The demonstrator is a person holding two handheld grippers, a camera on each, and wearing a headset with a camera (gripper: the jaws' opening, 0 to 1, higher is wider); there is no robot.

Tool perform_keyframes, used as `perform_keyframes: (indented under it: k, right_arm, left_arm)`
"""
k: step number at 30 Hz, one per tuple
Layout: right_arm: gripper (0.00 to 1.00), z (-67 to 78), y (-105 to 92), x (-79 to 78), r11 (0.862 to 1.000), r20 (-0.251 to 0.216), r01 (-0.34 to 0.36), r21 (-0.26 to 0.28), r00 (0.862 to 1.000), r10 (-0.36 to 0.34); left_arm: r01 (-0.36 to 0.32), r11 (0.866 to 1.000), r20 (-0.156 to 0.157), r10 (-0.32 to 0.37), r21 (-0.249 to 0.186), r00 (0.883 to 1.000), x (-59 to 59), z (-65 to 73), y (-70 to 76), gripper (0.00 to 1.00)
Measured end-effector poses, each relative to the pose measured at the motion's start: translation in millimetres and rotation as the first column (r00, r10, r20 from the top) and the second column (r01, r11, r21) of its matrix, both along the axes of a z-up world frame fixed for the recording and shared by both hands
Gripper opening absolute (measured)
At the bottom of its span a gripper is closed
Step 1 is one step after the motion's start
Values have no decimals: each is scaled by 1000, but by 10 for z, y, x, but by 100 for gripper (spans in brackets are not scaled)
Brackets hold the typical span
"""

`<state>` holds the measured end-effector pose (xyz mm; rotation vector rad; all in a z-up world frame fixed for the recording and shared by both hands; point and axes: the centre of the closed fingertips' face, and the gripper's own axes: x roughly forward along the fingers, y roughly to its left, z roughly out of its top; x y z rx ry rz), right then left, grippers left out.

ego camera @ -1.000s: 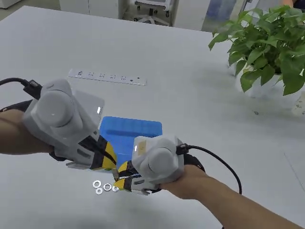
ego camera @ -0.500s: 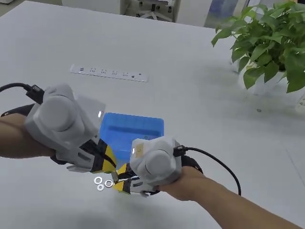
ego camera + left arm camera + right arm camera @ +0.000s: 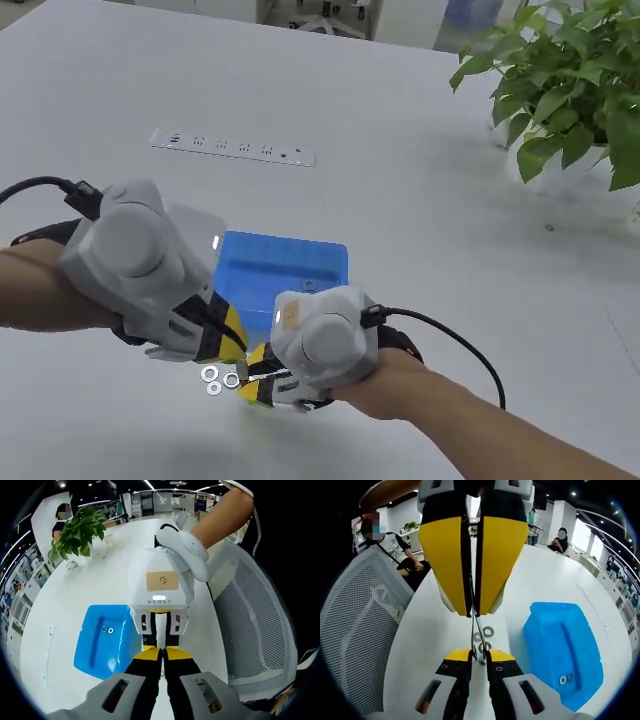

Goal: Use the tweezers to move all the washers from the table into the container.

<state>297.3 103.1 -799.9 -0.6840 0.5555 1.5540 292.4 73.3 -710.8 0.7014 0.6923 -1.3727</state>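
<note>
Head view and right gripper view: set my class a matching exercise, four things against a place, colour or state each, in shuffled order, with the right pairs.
1 container
2 power strip
3 tweezers
4 loose washers

a on the table beneath the tweezers
b blue, two washers inside
c thin metal, gripped by the left claw and right claw
d white, beyond the container

Pairs: 1-b, 2-d, 3-c, 4-a
</note>
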Motion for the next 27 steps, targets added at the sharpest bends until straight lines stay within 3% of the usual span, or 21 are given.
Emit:
perform_keyframes:
  k: [17,27]
  right_arm:
    - [10,-5,-21,-16,1000,-7,5,-12,1000,-5]
    - [10,111,-33,-20,1000,-1,9,4,1000,-9]
  left_arm:
    - [-2,1000,0,2,2,1000,18,1,14,6]
    - [4,1000,3,-4,-15,1000,21,113,-4,6]
